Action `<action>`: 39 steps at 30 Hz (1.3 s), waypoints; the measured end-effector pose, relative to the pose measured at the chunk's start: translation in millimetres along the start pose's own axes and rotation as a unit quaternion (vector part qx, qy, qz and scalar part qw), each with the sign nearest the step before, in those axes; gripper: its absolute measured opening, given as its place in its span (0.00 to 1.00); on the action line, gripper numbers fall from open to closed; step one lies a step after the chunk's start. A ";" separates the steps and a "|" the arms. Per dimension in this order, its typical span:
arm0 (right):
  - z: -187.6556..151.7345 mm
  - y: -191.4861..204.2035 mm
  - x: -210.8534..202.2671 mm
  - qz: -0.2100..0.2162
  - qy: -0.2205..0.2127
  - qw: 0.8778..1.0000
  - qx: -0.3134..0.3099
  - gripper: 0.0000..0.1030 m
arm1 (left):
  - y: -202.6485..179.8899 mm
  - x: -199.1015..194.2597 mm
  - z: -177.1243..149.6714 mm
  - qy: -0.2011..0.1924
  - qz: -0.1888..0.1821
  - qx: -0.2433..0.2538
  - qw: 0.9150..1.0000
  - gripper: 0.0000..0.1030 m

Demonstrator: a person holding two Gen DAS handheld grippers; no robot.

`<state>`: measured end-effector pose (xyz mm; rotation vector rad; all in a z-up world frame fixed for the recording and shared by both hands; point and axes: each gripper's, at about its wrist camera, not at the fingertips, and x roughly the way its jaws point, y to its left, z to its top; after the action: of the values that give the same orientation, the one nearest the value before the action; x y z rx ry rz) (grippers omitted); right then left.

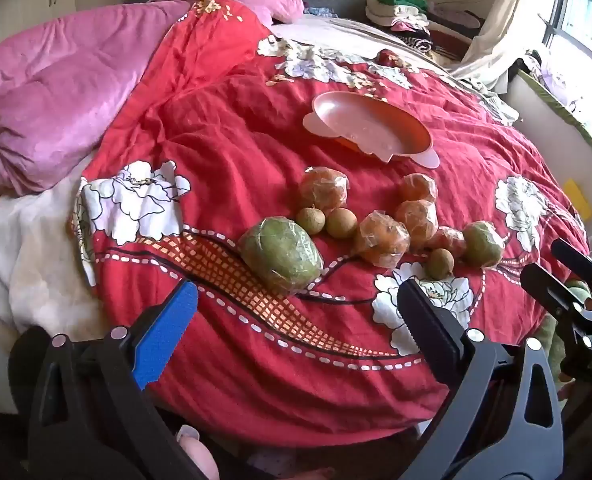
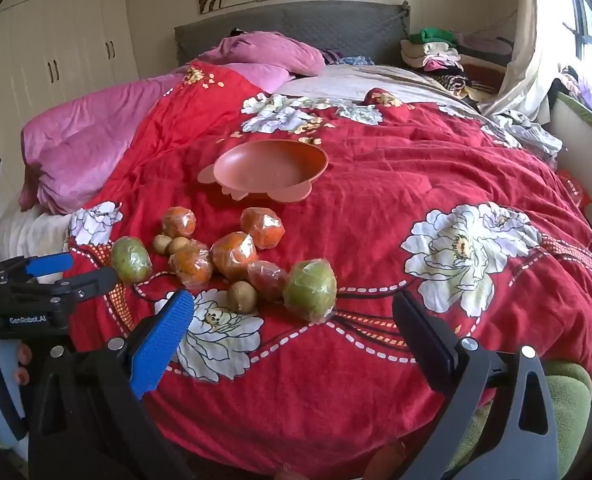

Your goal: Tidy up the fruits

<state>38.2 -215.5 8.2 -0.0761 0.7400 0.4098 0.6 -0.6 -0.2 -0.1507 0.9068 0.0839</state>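
Wrapped fruits lie in a cluster on the red flowered quilt (image 1: 224, 152): a large green fruit (image 1: 282, 255), a second green fruit (image 1: 481, 245) (image 2: 309, 289), several wrapped oranges (image 1: 323, 189) (image 2: 234, 254) and small brown round fruits (image 1: 340, 223) (image 2: 242, 297). A pink-orange bowl (image 1: 369, 126) (image 2: 270, 168) sits empty behind them. My left gripper (image 1: 296, 308) is open just in front of the large green fruit (image 2: 131, 259). My right gripper (image 2: 294, 320) is open just in front of the second green fruit. Both are empty.
A pink duvet (image 1: 56, 92) lies at the left. Folded clothes (image 2: 431, 54) are stacked by the grey headboard (image 2: 296, 28). A small red object (image 2: 375, 96) lies far back on the quilt. A window ledge (image 2: 583, 116) is at the right.
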 end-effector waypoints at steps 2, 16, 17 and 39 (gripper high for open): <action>0.0 0.3 -0.2 -0.002 -0.002 1.000 -0.001 0.96 | 0.0 -0.4 -0.1 -0.003 -0.002 -0.001 1.000 0.92; 0.0 0.6 -0.5 0.001 -0.001 1.000 0.001 0.96 | 1.4 -1.8 1.2 -0.006 -0.005 -0.001 1.000 0.92; -0.1 0.7 -0.6 0.001 -0.002 1.000 0.000 0.96 | 1.1 -3.0 0.9 -0.006 -0.007 -0.002 1.000 0.92; -0.3 2.1 0.0 0.001 -0.002 1.000 0.000 0.96 | 1.3 -3.0 2.4 -0.008 -0.009 -0.002 1.000 0.92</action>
<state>37.2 -213.6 8.1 -0.0753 0.7369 0.4109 0.4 1.1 3.5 -0.1607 0.8886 0.0709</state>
